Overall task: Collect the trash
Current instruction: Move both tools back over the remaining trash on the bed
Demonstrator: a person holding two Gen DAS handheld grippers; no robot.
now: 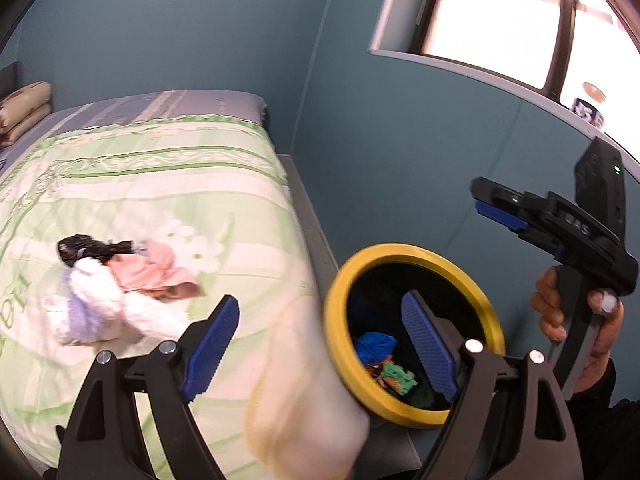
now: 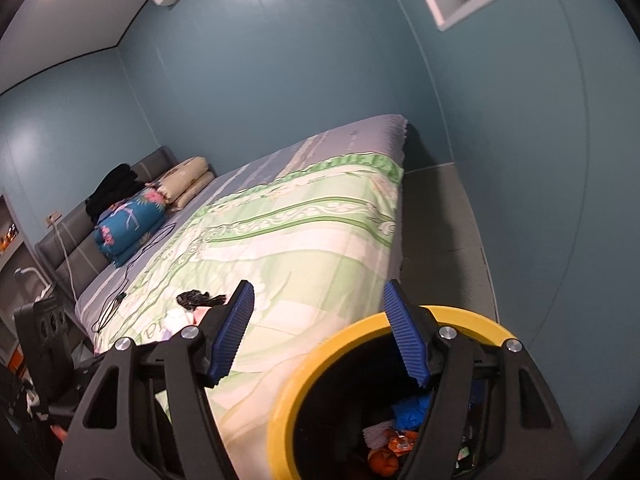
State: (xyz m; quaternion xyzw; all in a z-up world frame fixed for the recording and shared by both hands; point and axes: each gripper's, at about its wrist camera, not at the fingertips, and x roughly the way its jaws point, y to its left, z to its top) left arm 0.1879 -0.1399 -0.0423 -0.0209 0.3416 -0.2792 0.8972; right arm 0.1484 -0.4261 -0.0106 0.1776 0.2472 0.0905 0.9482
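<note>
Here the bed (image 1: 168,184) fills the left wrist view from nine to twelve o'clock, its green floral quilt (image 2: 304,232) spread flat. Beside it, at about five o'clock in that view, stands the yellow-rimmed trash bin (image 1: 334,320), already holding blue and orange scraps (image 2: 394,446). On the quilt, at about nine o'clock, lies the remaining trash pile (image 1: 120,292): white crumpled tissue, a pink scrap and a black wrapper (image 1: 86,249) touching one another. The left hand-held gripper (image 1: 320,344) is spread wide and holds nothing; the right hand-held gripper (image 2: 320,336) hovers over the bin's rim, likewise wide and empty, and shows from the side in the left view (image 1: 560,232).

The step in hand is likely the next pick. To do it well, swing one gripper to the pile, straddle a single piece, press lightly into the soft quilt without pinching fabric, then close firmly. Light tissue may slip, so carry it low over the bin.
</note>
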